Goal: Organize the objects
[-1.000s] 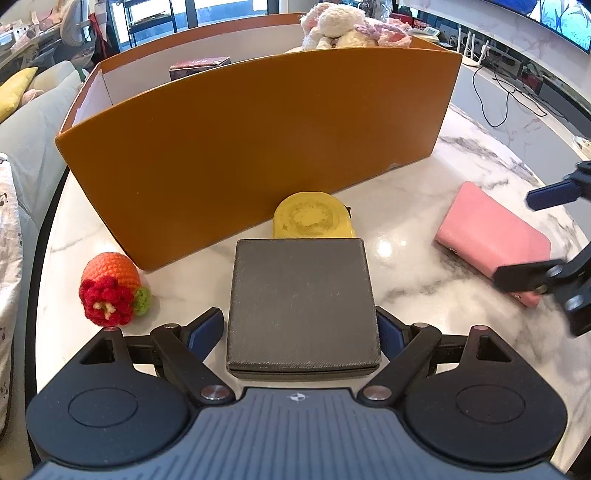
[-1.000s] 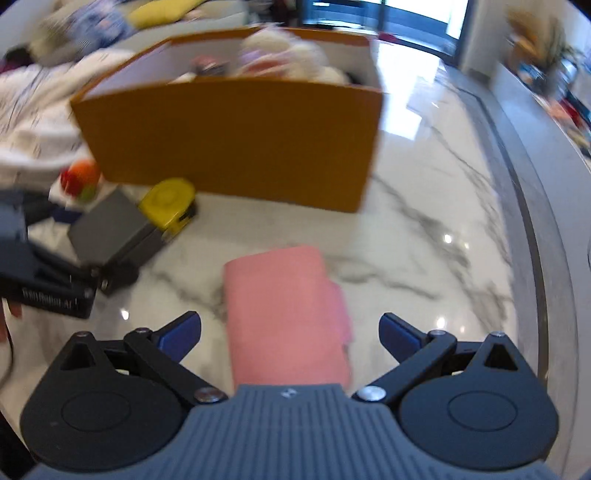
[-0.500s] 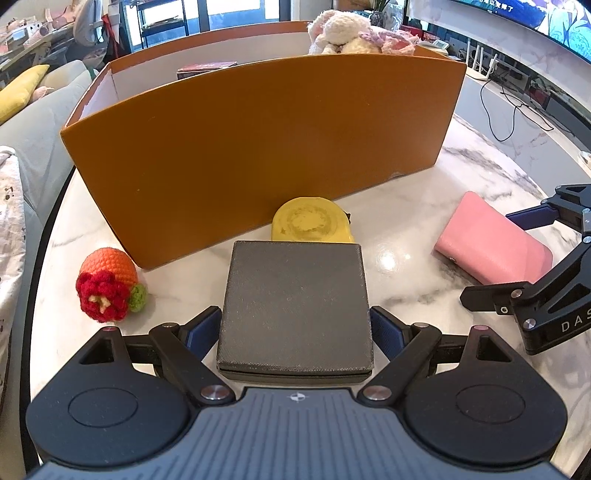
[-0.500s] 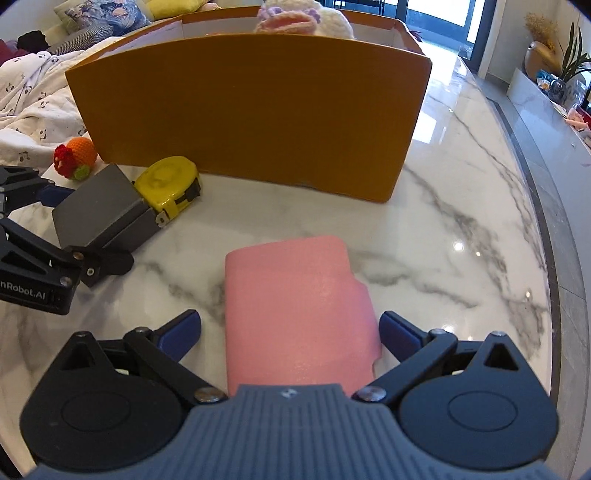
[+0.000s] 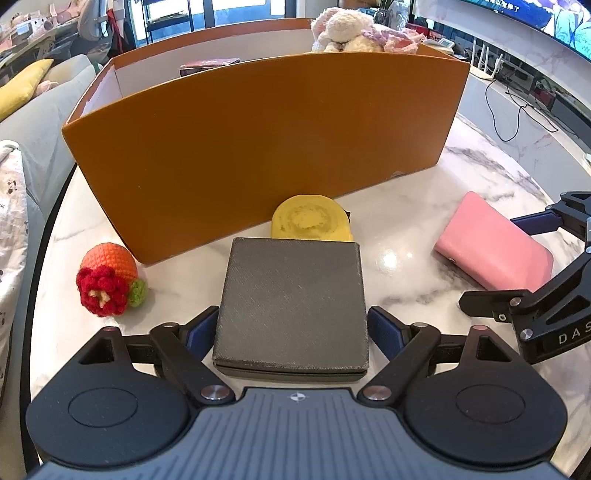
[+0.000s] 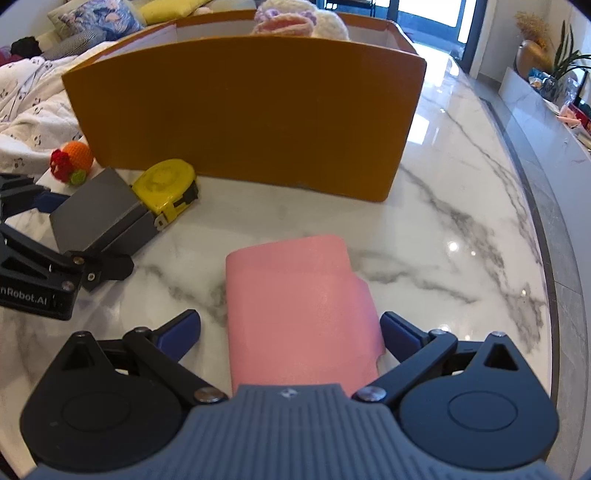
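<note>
At the far left of the white marble tabletop (image 5: 413, 280) lies a crocheted orange ball with a red flower and green leaf (image 5: 109, 283), just beside the near left corner of the tall orange cardboard box (image 5: 258, 147). The box stands across the back of the tabletop, with cream and pink plush toys (image 5: 354, 35) showing above its rim at the right end.

The left gripper (image 5: 291, 328) is spread wide, its blue fingertips (image 5: 201, 326) flanking the near end of a flat dark grey textured square case (image 5: 293, 299) that rests on the tabletop; whether the pads touch the case's sides I cannot tell. Touching the far edge of the case, between it and the box wall, lies a round yellow tape measure (image 5: 310, 219).

Further right, well apart from the grey case, a soft pink rectangular wallet (image 6: 299, 310) lies flat on the marble. The right gripper (image 6: 290, 330) is wide open around its near end, a clear gap showing between the left blue pad and the wallet, while the right pad sits just beside the wallet's flap edge. Neither gripper has lifted anything.
</note>
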